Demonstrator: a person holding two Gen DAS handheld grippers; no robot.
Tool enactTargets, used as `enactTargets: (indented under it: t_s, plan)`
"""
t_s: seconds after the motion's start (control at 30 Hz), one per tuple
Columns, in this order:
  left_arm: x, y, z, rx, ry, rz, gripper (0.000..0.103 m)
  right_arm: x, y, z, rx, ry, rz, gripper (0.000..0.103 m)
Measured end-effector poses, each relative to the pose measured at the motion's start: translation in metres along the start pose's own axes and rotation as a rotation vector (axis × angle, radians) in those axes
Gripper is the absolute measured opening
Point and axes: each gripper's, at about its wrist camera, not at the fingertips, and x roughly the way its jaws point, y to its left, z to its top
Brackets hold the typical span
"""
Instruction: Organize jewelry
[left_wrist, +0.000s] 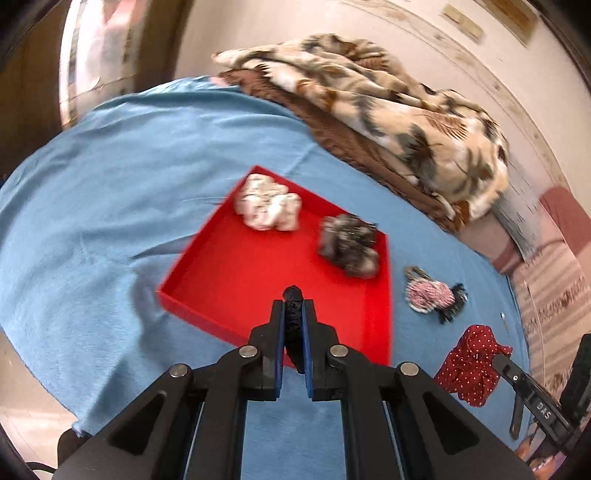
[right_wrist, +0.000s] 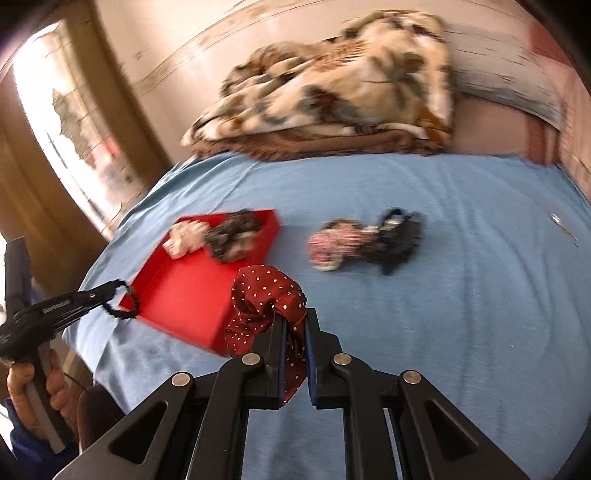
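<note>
A red tray lies on the blue sheet, holding a white scrunchie and a grey-black scrunchie. My left gripper hangs over the tray's near part, shut on a black beaded bracelet. My right gripper is shut on a dark red polka-dot scrunchie, just right of the tray's near corner. A pink-white scrunchie and a black hair piece lie together on the sheet, right of the tray.
A folded beige leaf-print blanket lies at the back of the bed against the wall. A small pin lies on the sheet at the far right. A person's hand holds the left gripper's handle. The blue sheet reaches left of the tray.
</note>
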Motion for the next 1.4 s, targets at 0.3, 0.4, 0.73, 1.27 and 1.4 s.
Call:
enactTargets:
  t_s: [0.3, 0.4, 0.73, 1.27, 1.4]
  plan:
    - [0.036, 0.024, 0.02, 0.044, 0.027, 0.054, 0.008, 0.059, 0.078, 0.027, -0.114, 0.049, 0.073, 0.01]
    - [0.054, 0.031, 0.025, 0.052, 0.05, 0.087, 0.008, 0.086, 0.091, 0.03, -0.128, 0.085, 0.078, 0.01]
    - [0.077, 0.041, 0.025, 0.087, 0.067, 0.164, 0.009, 0.148, 0.101, 0.013, -0.173, 0.212, 0.045, 0.011]
    - [0.002, 0.025, 0.014, 0.042, -0.062, 0.155, 0.058, 0.099, 0.102, 0.007, -0.176, 0.126, 0.031, 0.057]
    - [-0.02, 0.024, 0.004, 0.019, -0.088, 0.163, 0.063, 0.076, 0.092, -0.001, -0.167, 0.097, 0.02, 0.063]
